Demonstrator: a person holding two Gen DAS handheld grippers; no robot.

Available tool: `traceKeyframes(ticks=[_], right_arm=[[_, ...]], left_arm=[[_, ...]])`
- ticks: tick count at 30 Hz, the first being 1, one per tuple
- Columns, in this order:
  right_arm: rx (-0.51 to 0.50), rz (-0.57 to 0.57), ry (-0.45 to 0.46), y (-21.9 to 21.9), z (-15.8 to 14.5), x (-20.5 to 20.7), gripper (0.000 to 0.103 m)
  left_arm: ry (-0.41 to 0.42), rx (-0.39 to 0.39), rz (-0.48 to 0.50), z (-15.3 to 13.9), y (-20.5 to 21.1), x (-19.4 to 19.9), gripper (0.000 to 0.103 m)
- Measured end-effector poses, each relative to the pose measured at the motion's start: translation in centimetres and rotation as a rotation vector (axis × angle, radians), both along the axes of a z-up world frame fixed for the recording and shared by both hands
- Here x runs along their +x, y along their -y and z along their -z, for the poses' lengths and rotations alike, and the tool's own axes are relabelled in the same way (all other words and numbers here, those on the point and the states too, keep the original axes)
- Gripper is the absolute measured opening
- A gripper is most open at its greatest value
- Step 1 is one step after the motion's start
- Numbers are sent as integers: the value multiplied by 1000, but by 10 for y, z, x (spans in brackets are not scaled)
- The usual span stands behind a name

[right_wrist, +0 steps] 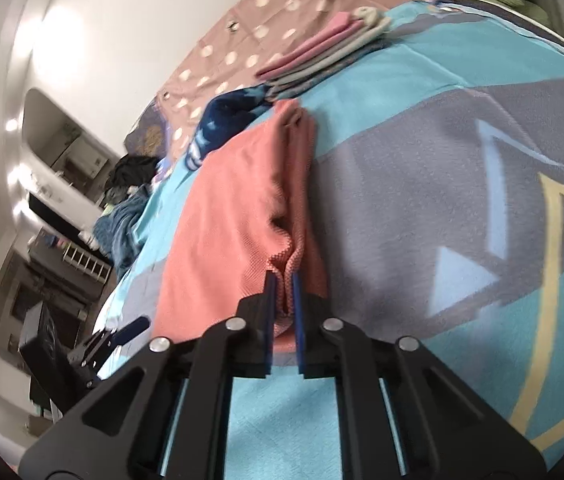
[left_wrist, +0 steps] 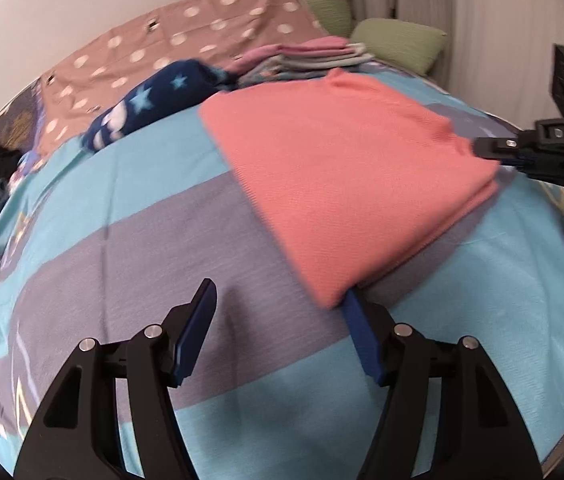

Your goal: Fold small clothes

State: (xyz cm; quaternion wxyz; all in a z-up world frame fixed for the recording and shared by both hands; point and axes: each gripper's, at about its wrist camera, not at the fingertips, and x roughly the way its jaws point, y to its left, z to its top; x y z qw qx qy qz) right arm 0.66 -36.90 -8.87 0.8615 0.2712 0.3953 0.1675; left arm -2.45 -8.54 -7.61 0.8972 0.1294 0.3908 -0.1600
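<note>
Coral cloth (left_wrist: 345, 184), knit, folded to thick rectangle, lies on striped bedspread (left_wrist: 162, 216).
Right gripper (right_wrist: 282, 280) pinches its near edge.
Left gripper (left_wrist: 282, 300) spread; 3 o'clock finger probably under the corner, blurred.
Risk: layers slide apart if one side pulls first; soft knit slumps.

Both views are evenly bright and soft with motion blur. Fisheye bending curves the bed (left_wrist: 130, 208) toward a dark rim. Glare whitens the wall (right_wrist: 58, 40) at ten o'clock in the right view.
</note>
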Motion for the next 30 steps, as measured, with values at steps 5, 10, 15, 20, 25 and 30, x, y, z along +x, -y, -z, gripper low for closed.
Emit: traceKeyframes(ticks=[5,10,15,20,25,30], right_arm=[[11,5,-71,10,13,-1,9],[-72,-3,9,5,-12,-8,12],[-75,-82,105,-17,-32,1,12],[-109,-78,-56,-22,11,24,0],[-62,-81,-29,-7,7,20,2],[-132,-157,82,-30,-25,37,9]], left_arm=[[-29,-30,-32,0,-18,-6,64],[-56,-286,-16,-26,-44,-6,43],[-17,-437,109,-46,-17,15,37],[-111,-230,61,9,21,43,35],[-88,-258,81,-5,17,34,35],[-30,-279,132,-25,27,43,35]])
